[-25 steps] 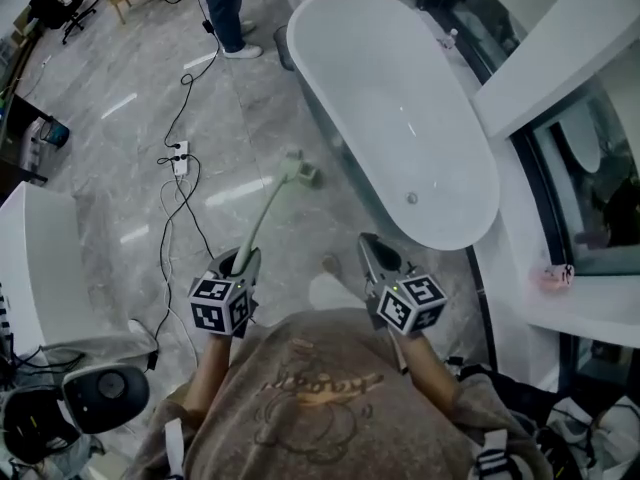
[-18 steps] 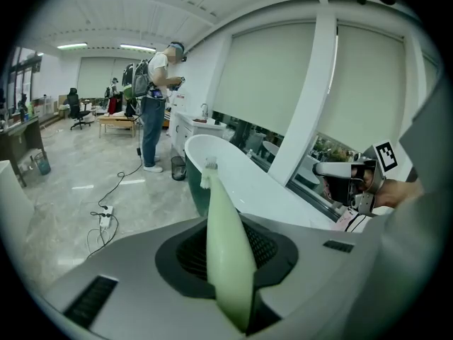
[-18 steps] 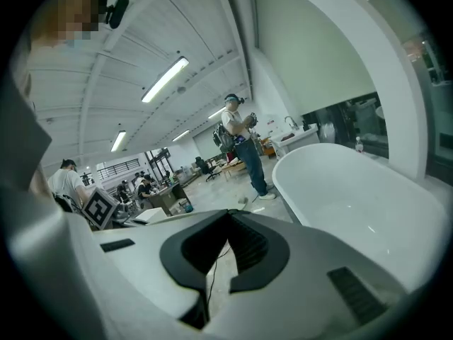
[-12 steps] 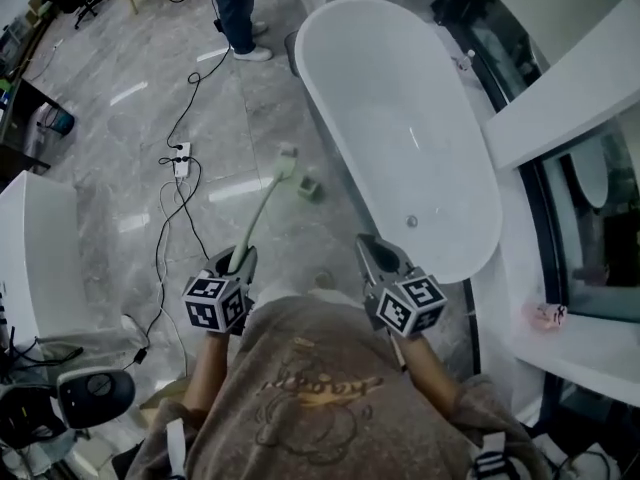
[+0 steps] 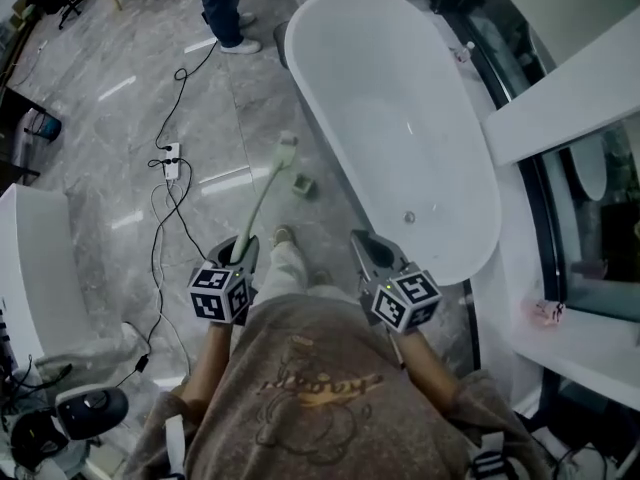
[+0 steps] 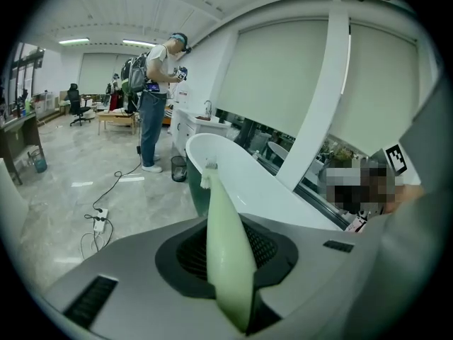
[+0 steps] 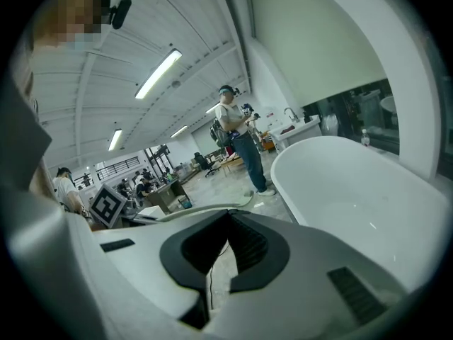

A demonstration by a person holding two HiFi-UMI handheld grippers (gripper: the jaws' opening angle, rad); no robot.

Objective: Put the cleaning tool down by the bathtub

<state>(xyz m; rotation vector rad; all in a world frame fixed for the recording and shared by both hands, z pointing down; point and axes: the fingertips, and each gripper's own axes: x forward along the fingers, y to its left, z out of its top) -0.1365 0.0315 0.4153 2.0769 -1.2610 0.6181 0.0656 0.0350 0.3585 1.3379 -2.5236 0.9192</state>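
A cleaning brush with a long pale green handle [image 5: 262,200] points forward over the grey floor, and its bristle head [image 5: 288,146] hangs left of the white bathtub [image 5: 400,118]. My left gripper [image 5: 240,256] is shut on the handle's near end. In the left gripper view the handle [image 6: 226,261] runs up between the jaws to the bristle head [image 6: 207,179], with the bathtub [image 6: 237,172] beyond. My right gripper [image 5: 368,251] is held beside the tub's near end, shut with nothing in it. The right gripper view shows its dark pads [image 7: 244,243] and the bathtub [image 7: 354,197].
A small greenish block [image 5: 303,184] lies on the floor by the tub. A power strip [image 5: 170,158] with trailing cables lies to the left. A person [image 5: 222,8] stands at the tub's far end near a dark bin [image 5: 283,44]. My shoe [image 5: 283,236] shows between the grippers.
I have moved forward along the tub, and my foot has come into view between the grippers. The brush stays gripped in the left gripper, still pointing forward.
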